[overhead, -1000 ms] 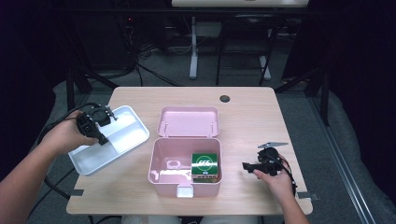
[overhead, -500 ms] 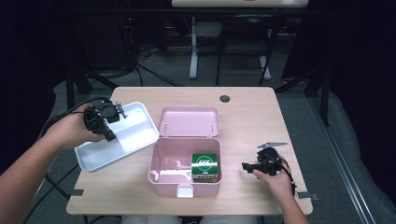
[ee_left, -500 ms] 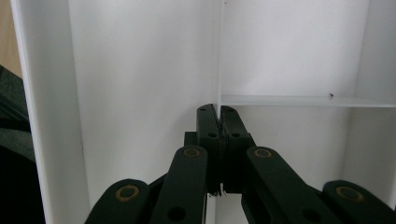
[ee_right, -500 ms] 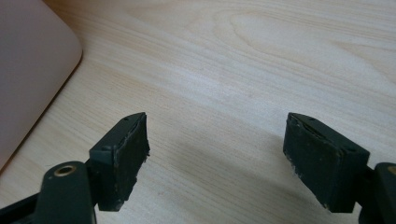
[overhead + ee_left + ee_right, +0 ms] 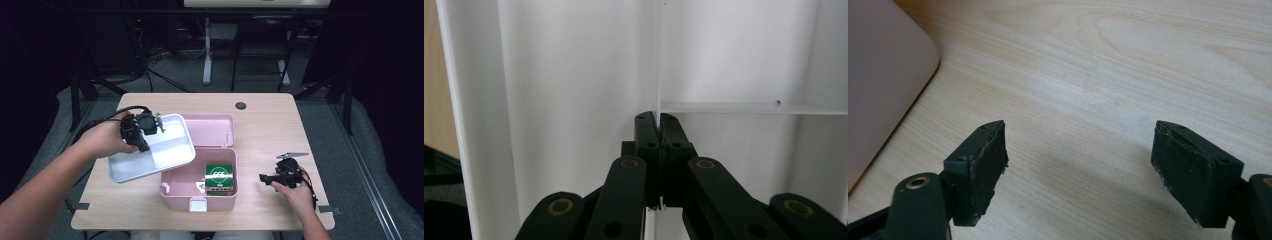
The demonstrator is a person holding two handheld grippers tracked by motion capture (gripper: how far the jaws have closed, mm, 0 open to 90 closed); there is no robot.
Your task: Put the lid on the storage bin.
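Note:
A white divided tray [image 5: 150, 155] hangs tilted above the table, its right edge over the left side of the open pink box [image 5: 197, 172]. My left gripper [image 5: 142, 131] is shut on the tray's thin inner divider [image 5: 659, 60], which runs up from between the closed pads. Inside the pink box stands a green packet [image 5: 219, 177]. The box's lid [image 5: 210, 129] lies flat behind it. My right gripper [image 5: 270, 177] rests low over the table to the right of the box, open, with bare wood between its pads [image 5: 980, 165].
A wooden table [image 5: 265, 125] with a small dark grommet hole [image 5: 240, 105] near its far edge. The pink box's corner [image 5: 883, 75] lies left of my right gripper. Dark floor, cables and stand legs lie behind the table.
My left gripper has carried the white tray rightward and a little up, from the table's left side until it overlaps the pink box. The right gripper has stayed put.

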